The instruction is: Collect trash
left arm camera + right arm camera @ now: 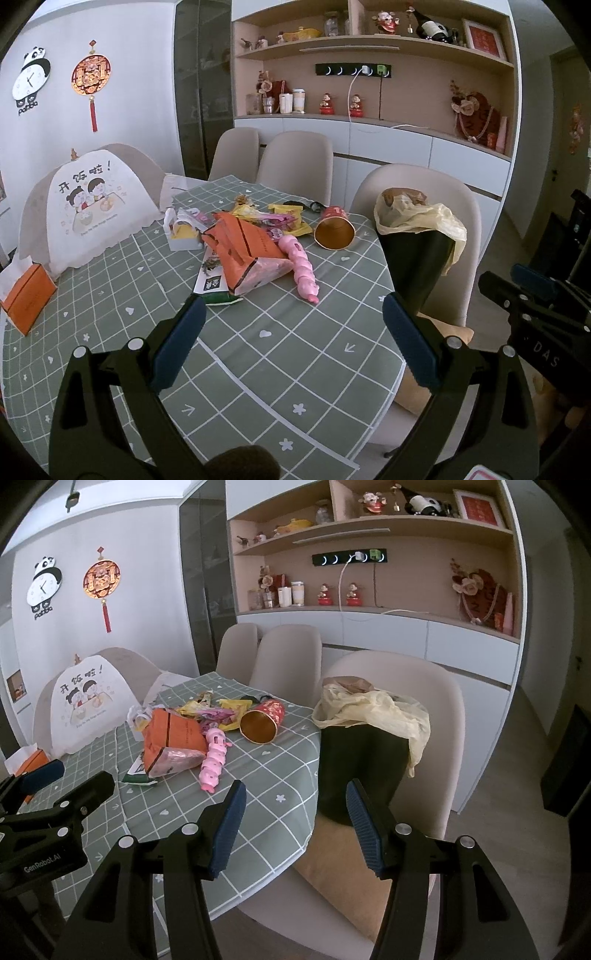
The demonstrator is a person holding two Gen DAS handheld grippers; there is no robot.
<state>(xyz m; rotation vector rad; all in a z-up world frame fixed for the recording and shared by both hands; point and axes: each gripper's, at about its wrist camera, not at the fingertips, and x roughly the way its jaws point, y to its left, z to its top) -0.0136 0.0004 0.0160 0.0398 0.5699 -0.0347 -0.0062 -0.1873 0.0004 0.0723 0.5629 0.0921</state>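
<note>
A dining room: the trash pile [255,240] lies mid-frame on the checked bench [280,354], the bin [417,254] at right (on a chair). Both tongs, left [293,343] and right [295,829], hang spread, empty. The tipped cup [334,229] may roll off if nudged.

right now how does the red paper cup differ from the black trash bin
The red paper cup lies tipped on its side on the green checked tablecloth, gold inside facing the cameras; the black trash bin stands on a beige chair beside the table. The cup is small and looks empty; the bin is far larger, lined with a pale yellow bag. Both are tapered, open-topped containers.
</note>
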